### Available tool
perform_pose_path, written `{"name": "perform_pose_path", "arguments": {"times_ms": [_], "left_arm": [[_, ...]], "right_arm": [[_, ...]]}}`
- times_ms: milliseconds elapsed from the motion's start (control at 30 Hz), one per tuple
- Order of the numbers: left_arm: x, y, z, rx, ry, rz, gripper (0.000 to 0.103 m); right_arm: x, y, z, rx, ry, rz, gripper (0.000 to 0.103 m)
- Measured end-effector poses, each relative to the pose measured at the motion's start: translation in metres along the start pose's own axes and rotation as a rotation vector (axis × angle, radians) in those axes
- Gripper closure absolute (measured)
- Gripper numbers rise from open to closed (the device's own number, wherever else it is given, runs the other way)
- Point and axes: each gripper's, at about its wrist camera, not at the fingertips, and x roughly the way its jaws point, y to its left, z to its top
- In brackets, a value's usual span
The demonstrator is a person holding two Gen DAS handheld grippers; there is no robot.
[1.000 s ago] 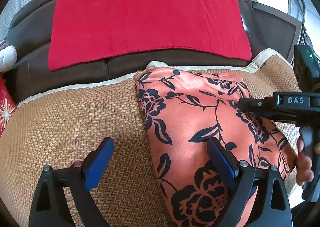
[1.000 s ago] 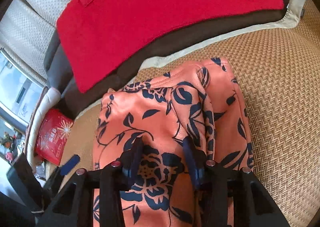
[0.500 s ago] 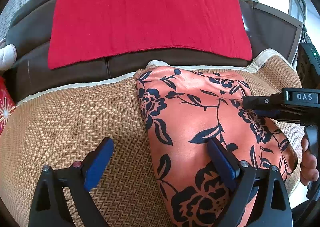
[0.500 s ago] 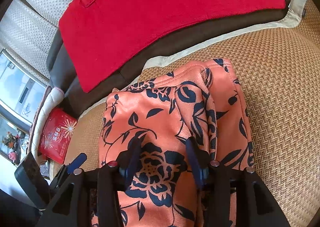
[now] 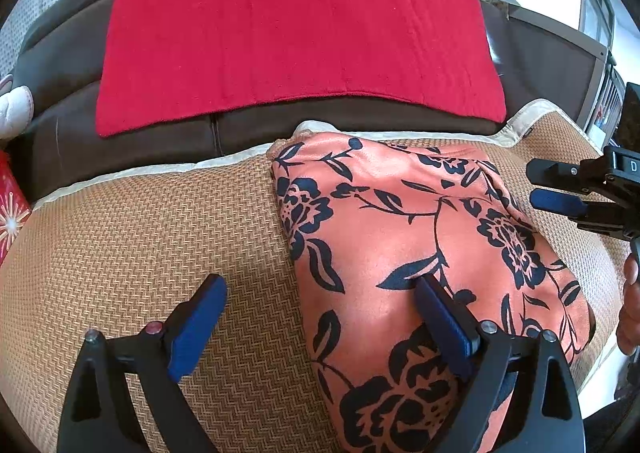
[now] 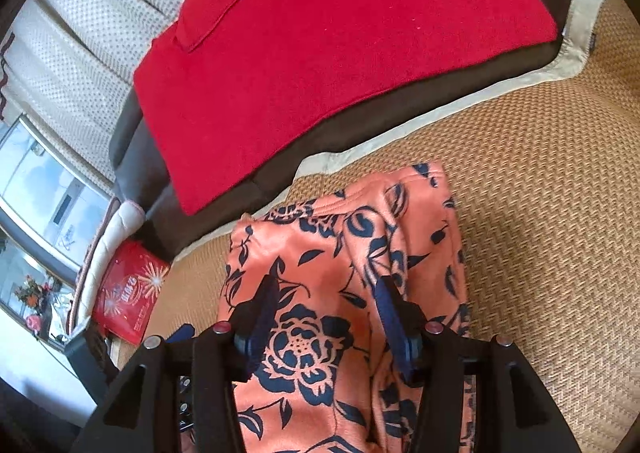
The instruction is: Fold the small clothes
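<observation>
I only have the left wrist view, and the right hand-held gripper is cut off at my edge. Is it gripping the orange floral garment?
Observer: No. The right hand-held gripper is open, with its jaws apart over the orange floral garment. A large dark flower print lies between them.
Operator: Is the cloth flat there?
Observer: Not quite. A raised lengthwise fold runs beside its right finger.
Operator: Anything beyond that fold?
Observer: A narrower strip of the same garment, then bare woven straw mat.
</observation>
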Motion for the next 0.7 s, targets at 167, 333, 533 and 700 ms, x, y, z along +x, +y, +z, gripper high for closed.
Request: {"name": "perform_pose_path", "arguments": {"times_ms": [167,333,533,700], "left_arm": [[0.003,0.0,0.002,-0.008,0.0,-0.002,0.008],[0.005,-0.002,0.003,-0.014,-0.001,-0.001,0.008],[0.007,-0.002,0.003,-0.019,0.0,-0.004,0.008],[0.009,-0.002,0.005,-0.024,0.001,-0.005,0.008]], "right_arm": [[-0.007,-0.009,0.003,0.012,0.0,-0.015,0.048],[-0.01,-0.014,0.004,0.025,0.004,-0.029,0.048],[-0.014,-0.018,0.004,0.026,0.004,-0.036,0.048],[-0.017,-0.021,0.004,0.033,0.003,-0.038,0.048]]}}
